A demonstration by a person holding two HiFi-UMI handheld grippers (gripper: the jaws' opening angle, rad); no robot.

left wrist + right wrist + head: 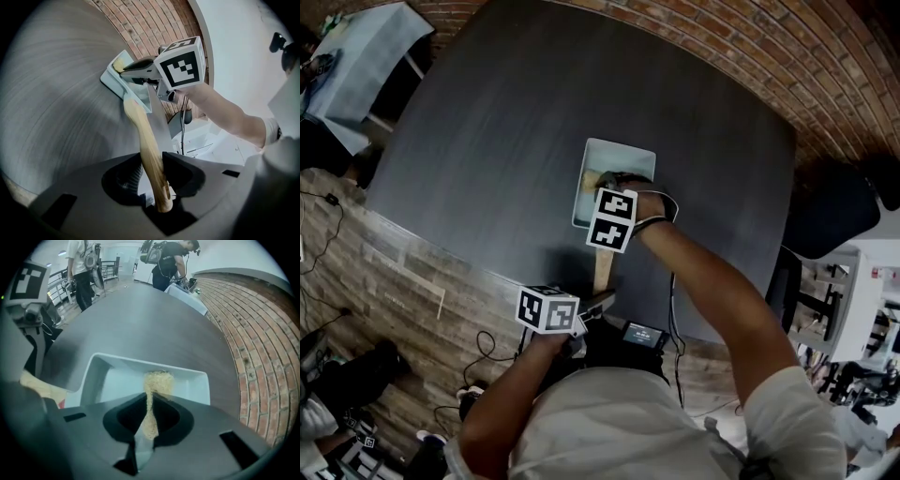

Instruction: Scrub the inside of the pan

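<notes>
Scrubbing seems under way — our left gripper (151, 165) clamps the wooden handle (140, 131) of the pan (117, 376) on the table (487, 112), our right gripper (149, 414) pinches a tan scrub pad (158, 383) over its inside; how much remains we cannot tell.

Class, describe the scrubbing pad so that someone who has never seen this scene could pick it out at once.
Find the big dark table; near the person's edge of it lies a pale rectangular pan with a wooden handle. Inside the pan, pinched between the jaws of the right gripper, is the scrubbing pad. It is the only tan, fuzzy thing against the pan's smooth pale bottom.
</notes>
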